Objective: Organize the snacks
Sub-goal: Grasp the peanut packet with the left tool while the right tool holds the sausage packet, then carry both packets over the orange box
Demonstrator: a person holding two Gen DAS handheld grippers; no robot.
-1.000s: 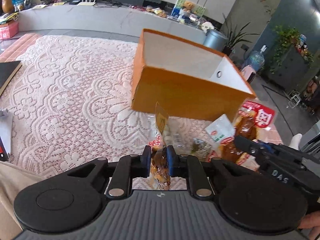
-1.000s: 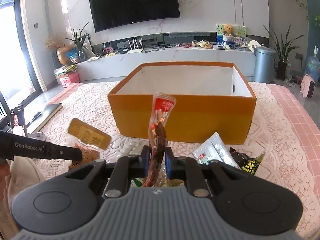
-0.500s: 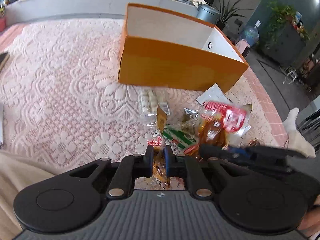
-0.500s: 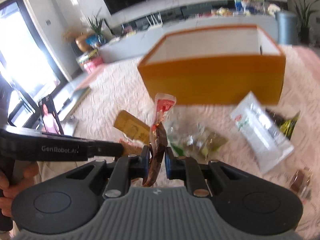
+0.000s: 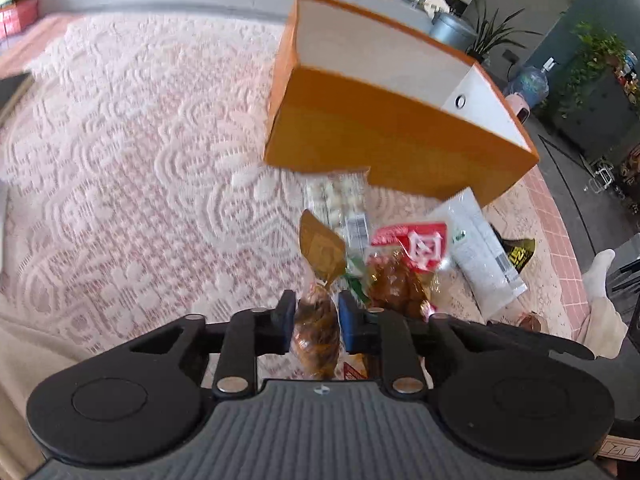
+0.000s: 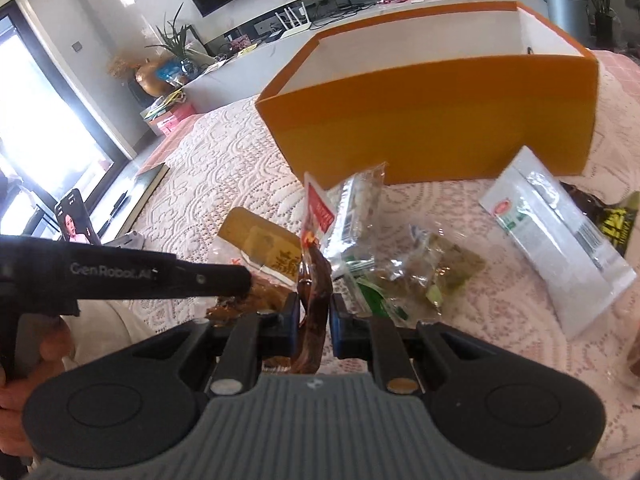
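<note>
Left gripper (image 5: 316,312) is clamped on a gold-topped snack packet (image 5: 318,280), brown pieces inside, jaws pinching its lower body, gold header sticking up above the fingers. Right gripper (image 6: 314,314) is clamped on a red-topped snack packet (image 6: 316,248), dark brown contents between the pads, red-and-white header tilted up toward the box. Both packets are held just above the lace tablecloth (image 5: 140,160), near the loose pile, not in the box.

Orange box (image 6: 440,120), white inside, open top, sits on the cloth behind the pile. Can't see its floor.

Still lying on the cloth: clear bag of white candies (image 6: 356,208) leaning just in front of the box wall, green-print packet (image 6: 400,280) beside it, white pouch (image 6: 556,240) to the right, black-and-yellow packet (image 6: 612,220) partly under that pouch.

Left gripper's black body (image 6: 120,276) shows in the right wrist view, tip close beside the right gripper.
</note>
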